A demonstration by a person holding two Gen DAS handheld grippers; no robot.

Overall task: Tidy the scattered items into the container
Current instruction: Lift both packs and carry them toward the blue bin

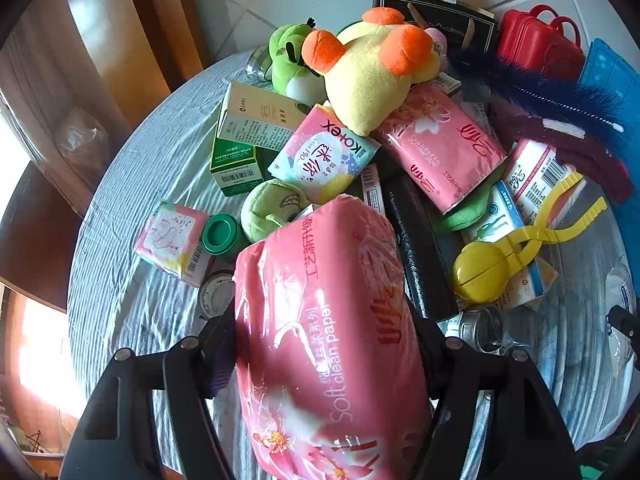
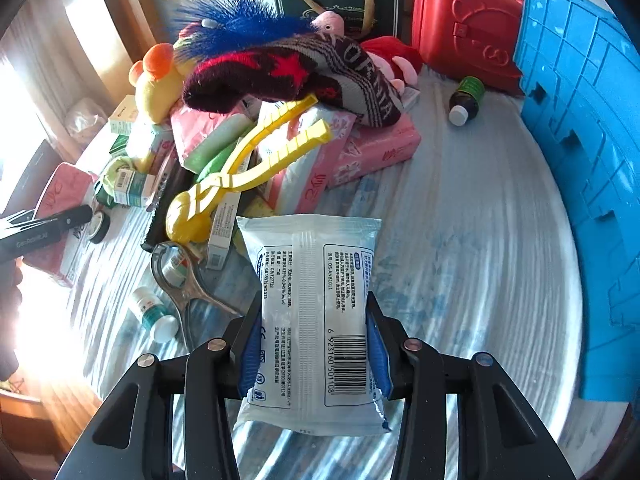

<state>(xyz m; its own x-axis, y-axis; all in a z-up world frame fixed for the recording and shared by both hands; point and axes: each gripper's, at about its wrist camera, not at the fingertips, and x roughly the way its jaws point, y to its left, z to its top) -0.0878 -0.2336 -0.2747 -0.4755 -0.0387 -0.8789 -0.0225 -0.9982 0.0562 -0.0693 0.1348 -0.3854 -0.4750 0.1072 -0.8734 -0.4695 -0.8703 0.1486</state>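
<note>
Because the job is to put the loose stuff away, the big blue crate (image 2: 580,168) stands ready at the far right edge of the tabletop (image 2: 460,240), on its striped cloth. It is the biggest thing here, and I can only see its ribbed outer wall, not the inside.

Next comes the messy heap in the middle: a yellow plush duck (image 1: 372,76), a green plush toy (image 1: 292,60), pink tissue packs and small boxes, all lying on top of each other. That pile looks like the work left to do.

2 things are already picked out. The left tongs (image 1: 332,344) squeeze a fat pink tissue pack (image 1: 332,320) from both sides, so it bulges out between them. The right tongs (image 2: 316,340) pinch a flat white wipes pack (image 2: 316,300), blue pads (image 2: 250,352) pressing on its edges, barcode side up.

Both tongs point steeply down at the cloth, each with its pack held clear above the clutter. I think the crate is where both should go.
</note>
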